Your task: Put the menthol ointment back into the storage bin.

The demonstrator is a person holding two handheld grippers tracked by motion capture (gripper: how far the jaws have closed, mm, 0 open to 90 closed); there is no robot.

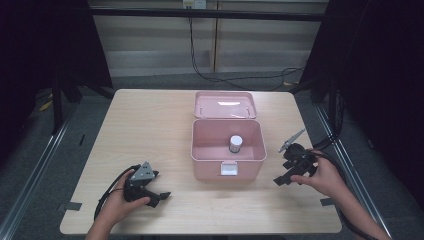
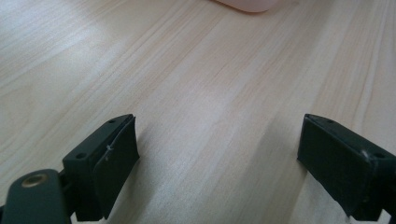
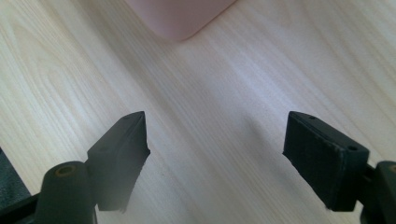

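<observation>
Pale wood table [image 1: 150,125] | open pink box [image 1: 227,145] centred | both claws [image 2: 217,158] [image 3: 215,156] released, nothing held

A pink box [image 1: 228,142] sits open, a jar [image 1: 235,144] upright inside; the left gripper [image 1: 156,196] lies left of it, the right gripper [image 1: 286,172] right

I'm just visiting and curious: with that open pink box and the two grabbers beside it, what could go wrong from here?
The small white-capped bottle stands upright and loose inside the pink box; a clumsy reach could tip it. The raised lid leans open behind, so a bump might drop it shut. Both the left gripper and right gripper are open, low over the table, and could nudge the light box sideways.
</observation>
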